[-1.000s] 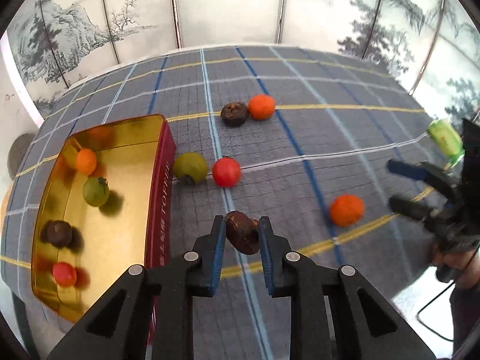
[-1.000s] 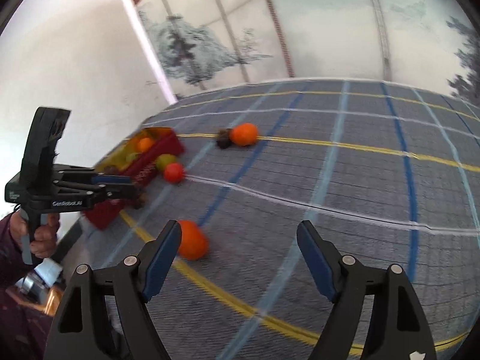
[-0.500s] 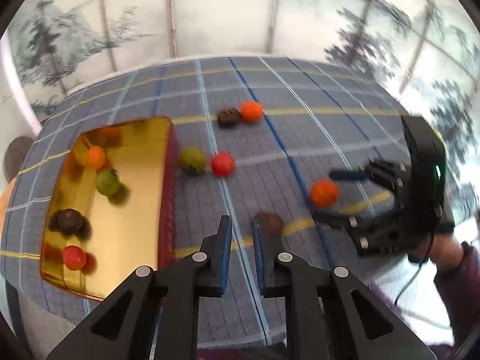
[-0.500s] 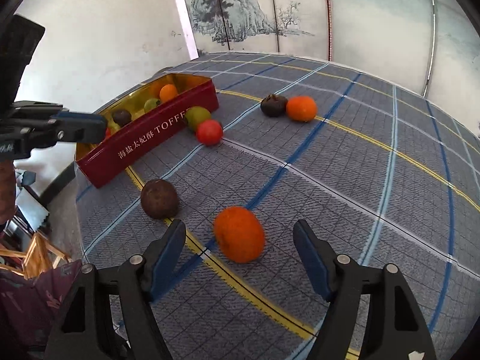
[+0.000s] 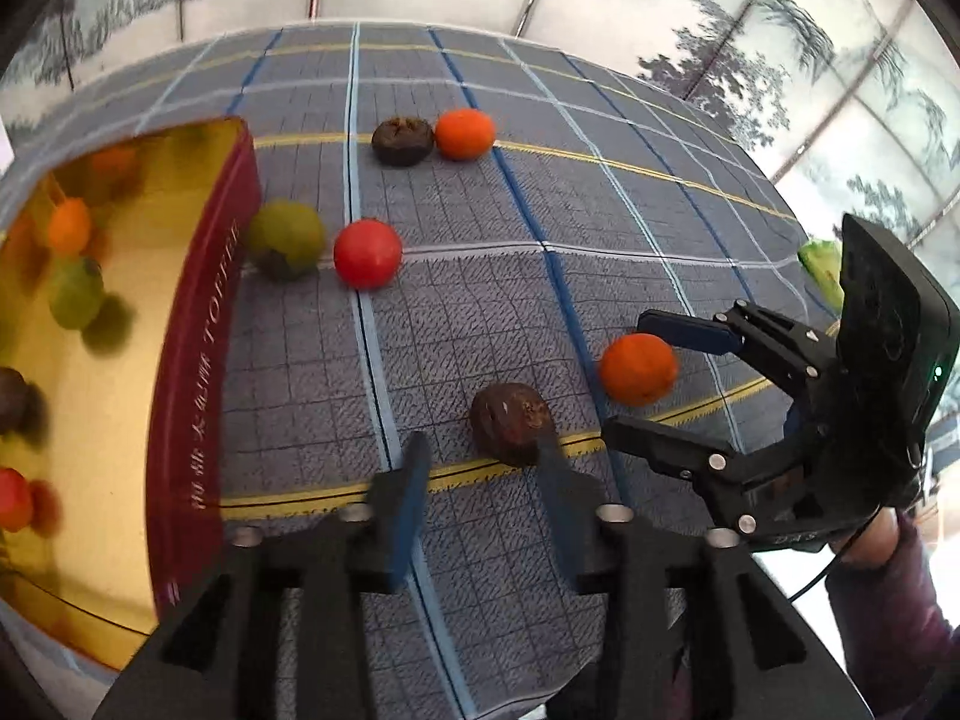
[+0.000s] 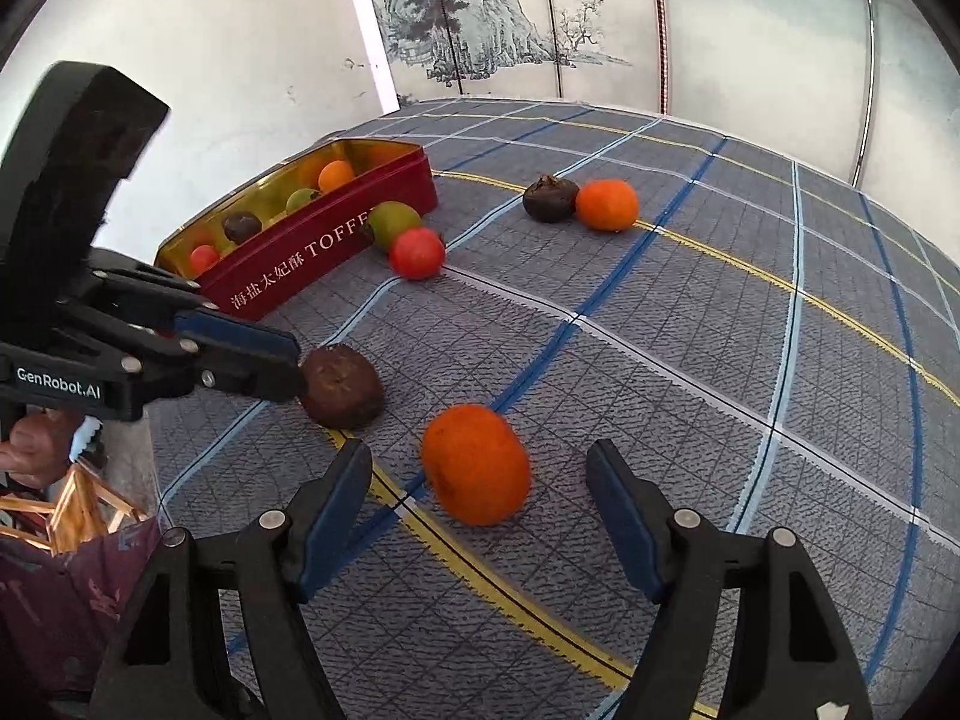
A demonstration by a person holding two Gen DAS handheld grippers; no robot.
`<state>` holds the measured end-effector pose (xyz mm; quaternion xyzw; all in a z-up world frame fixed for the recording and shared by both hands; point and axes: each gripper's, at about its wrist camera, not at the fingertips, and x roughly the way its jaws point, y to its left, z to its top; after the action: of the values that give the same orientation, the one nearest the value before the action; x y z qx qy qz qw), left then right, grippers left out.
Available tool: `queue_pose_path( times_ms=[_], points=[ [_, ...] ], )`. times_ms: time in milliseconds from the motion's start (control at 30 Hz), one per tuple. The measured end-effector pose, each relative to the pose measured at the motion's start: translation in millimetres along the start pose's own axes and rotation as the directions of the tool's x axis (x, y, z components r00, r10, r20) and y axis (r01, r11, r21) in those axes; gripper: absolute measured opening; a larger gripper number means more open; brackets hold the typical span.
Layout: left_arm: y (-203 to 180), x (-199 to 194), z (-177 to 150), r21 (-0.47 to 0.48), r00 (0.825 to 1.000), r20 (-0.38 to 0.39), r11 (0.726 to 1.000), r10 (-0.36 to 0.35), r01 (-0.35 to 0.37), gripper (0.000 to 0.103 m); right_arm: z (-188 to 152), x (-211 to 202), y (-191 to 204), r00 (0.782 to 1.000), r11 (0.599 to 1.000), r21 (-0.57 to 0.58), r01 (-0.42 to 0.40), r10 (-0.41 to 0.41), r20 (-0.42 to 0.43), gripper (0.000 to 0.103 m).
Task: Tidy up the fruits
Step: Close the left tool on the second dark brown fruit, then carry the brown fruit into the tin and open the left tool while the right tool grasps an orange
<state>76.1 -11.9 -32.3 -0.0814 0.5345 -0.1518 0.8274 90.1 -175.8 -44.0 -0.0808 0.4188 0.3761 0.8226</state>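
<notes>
A red tin [image 5: 198,360] with a gold inside holds several fruits; it also shows in the right wrist view [image 6: 312,252]. My left gripper [image 5: 483,468] is open, its right finger touching a dark brown fruit [image 5: 510,432] lying on the cloth [image 6: 342,387]. My right gripper [image 6: 480,480] is open around an orange fruit [image 6: 477,462], seen from the left wrist view too [image 5: 637,369]. A green fruit [image 5: 285,237] and a red fruit [image 5: 366,252] lie beside the tin. Another brown fruit [image 5: 401,141] and orange fruit [image 5: 465,132] lie farther back.
The table is covered by a grey plaid cloth [image 5: 540,228]. Painted screen panels [image 6: 510,18] stand behind it. A green object [image 5: 819,264] sits at the right table edge. A wooden frame [image 6: 72,516] is below the table's left edge.
My left gripper let go of the dark brown fruit, which now lies on the cloth, and its jaws have opened. My right gripper moved in around the near orange fruit.
</notes>
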Motion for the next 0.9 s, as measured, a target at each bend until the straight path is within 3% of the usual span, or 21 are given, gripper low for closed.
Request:
queue_pose_path(
  times_ms=[100, 167, 367, 433, 467, 533, 567, 900],
  points=[
    [3.9, -6.1, 0.1, -0.035, 0.999, 0.016, 0.999, -0.040, 0.041, 0.043, -0.4, 0.6, -1.8, 1.000, 1.000, 0.010, -0.004, 0.004, -0.002, 0.072],
    [5.8, -10.1, 1.3, -0.054, 0.996, 0.028, 0.995, -0.080, 0.081, 0.049, -0.2, 1.3, -1.8, 1.000, 1.000, 0.010, -0.005, 0.005, -0.004, 0.072],
    [-3.7, 5.3, 6.8, 0.008, 1.000, 0.016, 1.000, -0.010, 0.010, 0.051, 0.2, 1.6, -2.0, 1.000, 1.000, 0.012, -0.007, 0.007, -0.003, 0.072],
    [-7.2, 13.2, 8.8, 0.032, 1.000, 0.001, 0.999, -0.017, 0.017, 0.051, 0.4, 1.7, -2.1, 1.000, 1.000, 0.014, -0.009, 0.009, -0.003, 0.072],
    [-8.3, 16.8, 8.8, 0.042, 0.999, -0.015, 0.999, -0.033, 0.033, 0.047, 0.6, 1.8, -2.0, 1.000, 1.000, 0.015, -0.010, 0.010, -0.003, 0.072],
    [-16.7, 19.7, 6.5, 0.097, 1.000, 0.003, 0.995, 0.005, -0.005, 0.037, 0.2, 1.7, -2.2, 1.000, 1.000, 0.014, -0.009, 0.009, -0.003, 0.072],
    [-19.4, 19.2, 5.4, 0.109, 1.000, 0.011, 0.994, 0.017, -0.018, 0.037, 0.3, 1.6, -2.1, 1.000, 1.000, 0.014, -0.009, 0.009, -0.004, 0.072],
    [-21.6, -19.2, -10.9, 0.036, 0.985, 0.132, 0.993, 0.108, -0.113, 0.037, 0.9, 4.3, 3.7, 1.000, 1.000, -0.012, 0.006, -0.007, -0.019, 0.077]
  ],
)
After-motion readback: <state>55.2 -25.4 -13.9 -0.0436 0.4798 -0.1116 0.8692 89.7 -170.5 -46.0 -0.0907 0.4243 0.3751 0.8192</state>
